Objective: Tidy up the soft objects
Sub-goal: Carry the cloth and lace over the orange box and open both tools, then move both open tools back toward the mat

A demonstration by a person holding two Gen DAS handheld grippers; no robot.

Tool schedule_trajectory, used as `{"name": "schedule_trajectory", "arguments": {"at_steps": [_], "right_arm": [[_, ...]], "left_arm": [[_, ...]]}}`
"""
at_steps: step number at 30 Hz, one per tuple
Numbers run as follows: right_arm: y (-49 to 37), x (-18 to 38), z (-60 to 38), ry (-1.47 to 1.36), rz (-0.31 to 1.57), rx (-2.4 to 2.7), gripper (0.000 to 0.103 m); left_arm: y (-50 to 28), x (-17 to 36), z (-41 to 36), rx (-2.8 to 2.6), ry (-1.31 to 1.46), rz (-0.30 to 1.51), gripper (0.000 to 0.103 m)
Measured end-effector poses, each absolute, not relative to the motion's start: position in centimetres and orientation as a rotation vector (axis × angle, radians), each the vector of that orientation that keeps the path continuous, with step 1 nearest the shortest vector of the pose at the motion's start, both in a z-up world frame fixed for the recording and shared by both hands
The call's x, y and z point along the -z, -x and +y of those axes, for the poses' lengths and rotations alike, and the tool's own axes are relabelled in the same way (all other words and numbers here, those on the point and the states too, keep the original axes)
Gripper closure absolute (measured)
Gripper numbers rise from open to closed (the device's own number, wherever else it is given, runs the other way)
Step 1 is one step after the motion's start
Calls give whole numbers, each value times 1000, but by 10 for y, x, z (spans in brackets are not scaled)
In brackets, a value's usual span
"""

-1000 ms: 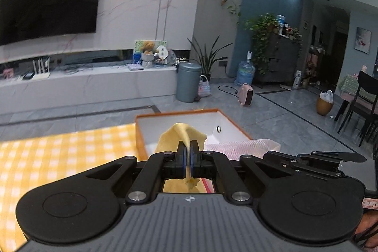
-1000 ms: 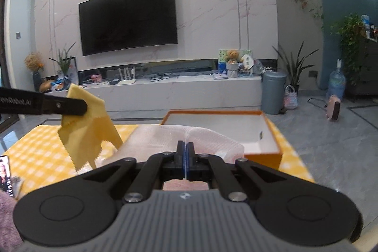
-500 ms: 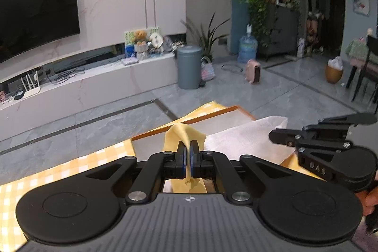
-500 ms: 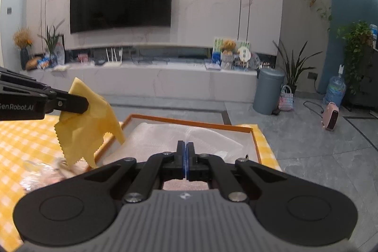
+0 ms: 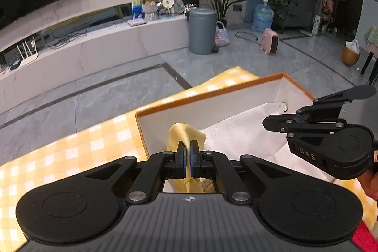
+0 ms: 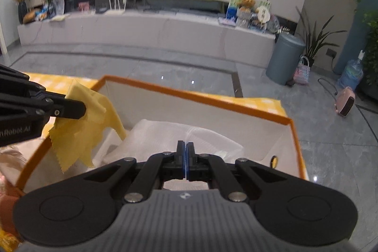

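Pinching a crumpled yellow cloth (image 6: 80, 131) with zigzag edges, left tongs (image 5: 188, 152), right tongs (image 6: 185, 155) pressed together on white towel (image 6: 165, 134).

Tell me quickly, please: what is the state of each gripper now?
Left gripper: closed on the yellow cloth.
Right gripper: closed on the white cloth.

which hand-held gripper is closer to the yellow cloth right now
Left. The left hand-held gripper is shut on the yellow cloth, dangling it at the orange box's rim. The right hand-held gripper pinches white fabric beside it.
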State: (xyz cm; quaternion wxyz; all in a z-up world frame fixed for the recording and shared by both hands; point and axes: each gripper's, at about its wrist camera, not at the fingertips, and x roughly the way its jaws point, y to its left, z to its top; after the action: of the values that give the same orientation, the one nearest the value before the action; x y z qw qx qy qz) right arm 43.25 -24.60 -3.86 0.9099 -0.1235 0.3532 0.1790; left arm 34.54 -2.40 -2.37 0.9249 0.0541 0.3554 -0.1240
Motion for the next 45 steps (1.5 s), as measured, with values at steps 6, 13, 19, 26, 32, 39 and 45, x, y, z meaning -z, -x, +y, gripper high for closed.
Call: {"name": "schedule_trajectory", "arguments": {"at_steps": [6, 13, 19, 26, 32, 39, 45], "right_arm": [[-447, 52, -235, 290, 787, -374, 103], [-444, 50, -236, 277, 800, -364, 79], [-422, 34, -238, 286, 778, -362, 76], [-384, 0, -242, 260, 729, -364, 69], [-324, -30, -247, 206, 665, -397, 63], [-241, -39, -254, 55, 561, -433, 58], [-174, -15, -246, -68, 526, -420, 57]], "left_arm": [[-345, 33, -20, 248, -89, 771, 96], [-335, 19, -10, 250, -20, 741, 62], [-313, -6, -9, 259, -23, 709, 61], [-272, -34, -11, 276, -15, 670, 58], [-225, -52, -9, 302, -3, 619, 58], [-157, -60, 11, 299, 25, 520, 56], [-106, -38, 39, 224, 124, 537, 54]]}}
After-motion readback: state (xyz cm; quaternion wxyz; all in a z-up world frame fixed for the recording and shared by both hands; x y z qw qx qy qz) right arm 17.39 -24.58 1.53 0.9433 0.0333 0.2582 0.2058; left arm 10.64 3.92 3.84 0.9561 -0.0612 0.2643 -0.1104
